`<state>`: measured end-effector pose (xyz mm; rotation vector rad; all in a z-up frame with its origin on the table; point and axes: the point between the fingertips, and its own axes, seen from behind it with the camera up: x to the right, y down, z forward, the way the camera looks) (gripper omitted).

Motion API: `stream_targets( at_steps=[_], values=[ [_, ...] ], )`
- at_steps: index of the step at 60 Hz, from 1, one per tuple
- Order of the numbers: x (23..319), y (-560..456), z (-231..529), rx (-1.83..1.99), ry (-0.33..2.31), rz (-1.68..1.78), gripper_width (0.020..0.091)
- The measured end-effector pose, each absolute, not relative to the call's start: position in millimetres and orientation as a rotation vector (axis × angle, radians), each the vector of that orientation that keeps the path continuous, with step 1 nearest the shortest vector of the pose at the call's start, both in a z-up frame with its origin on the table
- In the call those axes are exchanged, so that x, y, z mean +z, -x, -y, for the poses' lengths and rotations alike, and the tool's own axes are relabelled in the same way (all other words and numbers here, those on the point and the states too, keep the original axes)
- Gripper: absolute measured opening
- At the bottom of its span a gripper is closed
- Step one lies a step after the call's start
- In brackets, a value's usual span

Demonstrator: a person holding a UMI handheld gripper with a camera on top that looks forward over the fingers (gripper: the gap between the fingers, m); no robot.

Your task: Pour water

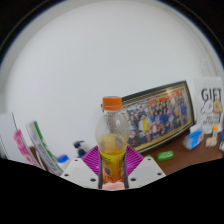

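Gripper view looks out on a wide pale wall (90,60), which takes up most of what I can see. Below it, leaning against that wall, stands a framed group photo (160,116), with a white card (211,103) printed "GIFT" beside it; both are propped so their faces show. Further along the wall leans a green-and-pink packet (38,148), and a strip of brown tabletop (195,152) runs under the frame. Nearest is the bottle (112,140), orange-capped, upright, partly filled with yellow liquid. The tongs (112,176) are closed on its lower body, purple pads pressing either side, probably low so it can be tipped to pour.
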<state>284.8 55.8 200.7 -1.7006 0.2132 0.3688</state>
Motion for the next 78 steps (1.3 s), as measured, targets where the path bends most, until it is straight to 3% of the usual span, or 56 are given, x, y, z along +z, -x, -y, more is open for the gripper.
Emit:
stream_targets(
  at_steps=[15,25,33,43,45,50,52,56,78],
  values=[
    [81,-377,-68,0.019,1.842,-0.083,0.0280],
    [21,-399,-67,-0.023,1.922,-0.089,0.0289],
    [21,-402,-64,-0.002,1.875,-0.128,0.0293],
    [21,-401,-61,0.003,1.895,-0.143,0.0499],
    [18,-401,-59,-0.001,1.915,-0.144,0.0578],
    [15,-395,-49,-0.004,1.978,-0.131,0.0865],
    [17,-393,-42,-0.011,1.995,-0.131,0.0822],
    [27,-388,-26,-0.022,2.013,-0.143,0.0865],
    [120,-332,148,-0.051,2.112,-0.163,0.0853]
  ],
)
